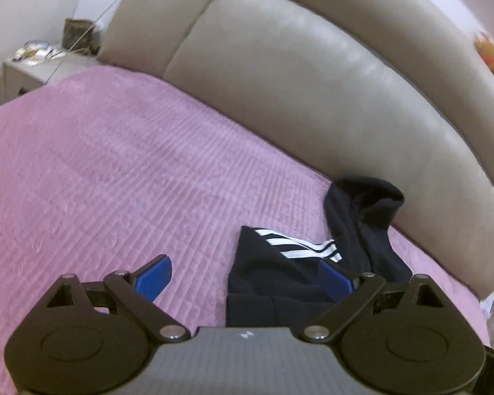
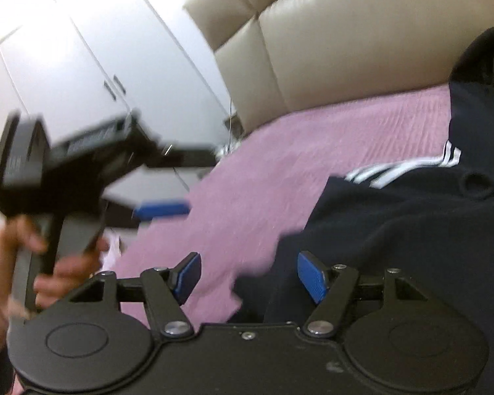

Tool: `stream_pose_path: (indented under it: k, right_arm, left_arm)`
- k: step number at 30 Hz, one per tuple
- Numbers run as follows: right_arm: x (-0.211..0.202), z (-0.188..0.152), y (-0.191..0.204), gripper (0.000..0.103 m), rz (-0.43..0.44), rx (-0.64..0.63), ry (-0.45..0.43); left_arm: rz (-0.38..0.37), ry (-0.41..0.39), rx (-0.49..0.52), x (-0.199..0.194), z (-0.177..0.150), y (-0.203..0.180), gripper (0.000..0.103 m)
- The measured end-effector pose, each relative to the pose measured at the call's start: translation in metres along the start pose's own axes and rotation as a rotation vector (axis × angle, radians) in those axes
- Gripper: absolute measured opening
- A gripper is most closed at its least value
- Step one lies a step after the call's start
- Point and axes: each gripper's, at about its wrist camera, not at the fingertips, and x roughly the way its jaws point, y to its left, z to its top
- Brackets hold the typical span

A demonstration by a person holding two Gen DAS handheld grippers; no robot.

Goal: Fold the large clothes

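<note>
On the pink quilted bedspread (image 1: 115, 164), toward its right side and close under the beige padded headboard (image 1: 296, 75): one dark navy hooded sweatshirt (image 1: 280, 279), partly folded, with three white stripes (image 1: 299, 247) across the upper fold and the hood (image 1: 362, 204) standing rumpled against the headboard's foot.

Left gripper (image 1: 243, 279): blue-padded tongs spread wide apart, nothing pressed between them. The left pad (image 1: 154, 279) is over bare bedspread; the right pad (image 1: 334, 279) is over the sweatshirt's dark cloth. The folded edge of the garment lies between the two pads, nearer the right one; contact with the cloth cannot be told.

Right gripper (image 2: 248, 278): tongs likewise apart, gripping nothing. Its left pad (image 2: 189, 278) is above pink bedspread, its right pad (image 2: 313, 278) above the sweatshirt (image 2: 395, 230), whose near edge runs across the gap between them. The bulk of the garment lies to the right of and beyond this gripper, with the white stripes (image 2: 405, 168) farther off.

In the right wrist view the left gripper (image 2: 161, 209) appears blurred at left, held by a person's hand (image 2: 26, 263) off the bed's side, one blue pad showing.

Also present: white wardrobe doors (image 2: 82, 65); a bedside table (image 1: 33, 72) bearing a shiny silver object (image 1: 38, 52), at the bed's far left corner.
</note>
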Motion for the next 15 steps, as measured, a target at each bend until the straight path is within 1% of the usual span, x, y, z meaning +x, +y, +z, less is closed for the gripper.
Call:
stream_pose_path:
  k: [1, 3, 6, 9, 10, 11, 12, 13, 14, 15]
  right_arm:
    - [-0.005, -0.002, 0.002, 0.079, -0.022, -0.009, 0.015]
    - [-0.025, 0.0, 0.001, 0.079, -0.115, -0.032, 0.017]
    - [-0.066, 0.016, -0.024, 0.08, -0.281, -0.025, -0.023]
    - [-0.123, 0.034, -0.077, 0.082, -0.513, 0.049, -0.107]
    - [-0.14, 0.039, -0.098, 0.083, -0.605, 0.079, -0.135]
    - [-0.156, 0.042, -0.122, 0.083, -0.705, 0.112, -0.152]
    - [-0.168, 0.043, -0.145, 0.083, -0.795, 0.142, -0.149]
    - [-0.178, 0.043, -0.165, 0.084, -0.865, 0.169, -0.125]
    - [-0.188, 0.037, -0.183, 0.084, -0.909, 0.196, -0.082]
    - [-0.196, 0.033, -0.2, 0.084, -0.931, 0.225, -0.024]
  left_arm:
    - [-0.004, 0.012, 0.037, 0.003, 0.001, -0.007, 0.097]
    - [-0.02, 0.04, 0.116, 0.01, -0.001, -0.021, 0.097]
    - [-0.066, 0.116, 0.263, 0.03, -0.01, -0.05, 0.096]
    - [-0.143, 0.178, 0.416, 0.047, -0.027, -0.08, 0.095]
    - [-0.169, 0.194, 0.465, 0.054, -0.034, -0.09, 0.095]
    - [-0.174, 0.209, 0.498, 0.061, -0.04, -0.095, 0.095]
    - [-0.151, 0.22, 0.526, 0.069, -0.047, -0.1, 0.095]
    - [-0.11, 0.229, 0.54, 0.077, -0.054, -0.1, 0.095]
    - [-0.064, 0.246, 0.543, 0.085, -0.058, -0.097, 0.094]
    - [-0.024, 0.263, 0.532, 0.091, -0.061, -0.092, 0.093]
